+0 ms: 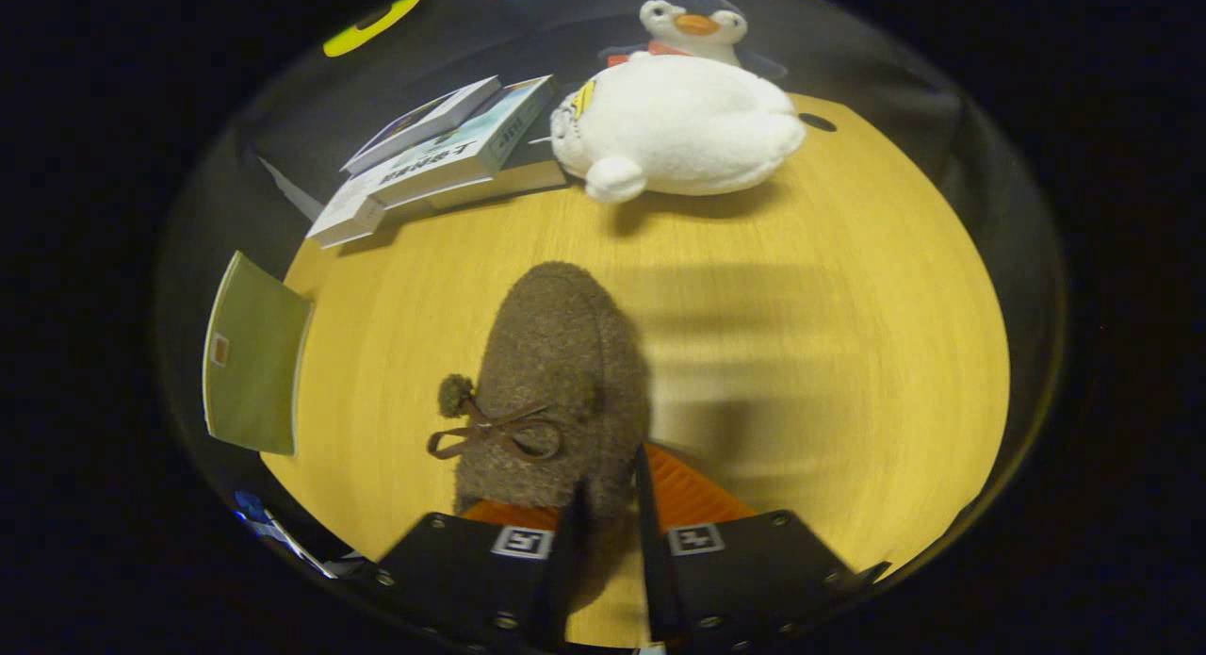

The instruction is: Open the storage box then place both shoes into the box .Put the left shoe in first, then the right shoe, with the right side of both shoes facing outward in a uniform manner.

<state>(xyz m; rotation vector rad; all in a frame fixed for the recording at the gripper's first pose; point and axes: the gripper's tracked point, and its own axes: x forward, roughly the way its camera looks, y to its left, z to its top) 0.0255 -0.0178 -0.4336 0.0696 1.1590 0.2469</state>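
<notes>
Shoe (556, 372): brown, fuzzy, with a bow and a small pom-pom on its upper. It sits between my fingers and stretches ahead of them, toe pointing away from me.

Gripper view. My gripper (608, 504) is drawn narrow, both fingers (568, 532) pressing on the heel end of the shoe, one on each side of the fabric. The shoe's far part looks lifted over the wooden table (848, 306); a blurred shadow lies on the wood to the right of it. Whether the sole touches the table I cannot tell.

Beyond the fingers, well past the toe, a plush penguin (674, 122) lies on its back, white belly up, head toward the far wall. To its left, a stack of books (438, 155) rests at the table's far corner, touching or just beside the plush. Off to my left, beside the table edge, a green flat panel (252, 353) stands apart from the shoe.
</notes>
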